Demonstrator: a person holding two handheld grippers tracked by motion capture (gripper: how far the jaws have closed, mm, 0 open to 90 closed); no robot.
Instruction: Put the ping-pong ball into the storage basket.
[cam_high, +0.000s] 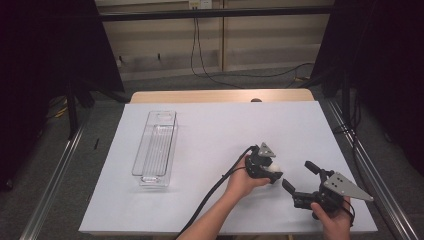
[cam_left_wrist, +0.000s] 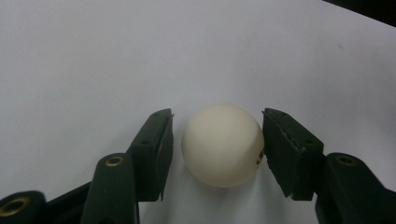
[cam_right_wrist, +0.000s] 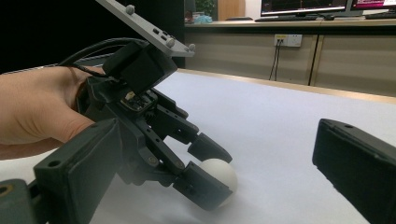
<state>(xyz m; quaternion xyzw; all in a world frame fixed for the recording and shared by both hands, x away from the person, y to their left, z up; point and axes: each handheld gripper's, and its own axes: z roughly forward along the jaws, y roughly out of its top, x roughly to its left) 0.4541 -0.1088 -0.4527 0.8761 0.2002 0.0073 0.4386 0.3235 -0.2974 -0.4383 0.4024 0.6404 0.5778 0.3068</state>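
Near the front-right part of the white-covered table (cam_high: 210, 125), my L tongs (cam_high: 274, 174) tilt down over a cream ball (cam_left_wrist: 222, 144) that sits on the sheet. Jaws straddle it: R-side pad in the left gripper view touches the ball, other pad just beside it w/ a thin gap, so not clamped yet. My R tongs (cam_high: 298, 176) rest nearby toward the front-right corner, jaws wide apart, nothing betw. them. Clear plastic tray (cam_high: 156, 148) lies well apart, toward the left edge.

Open white sheet (cam_high: 215, 135) all round — the clear bin (cam_high: 156, 147) on the left alone blocks passage.
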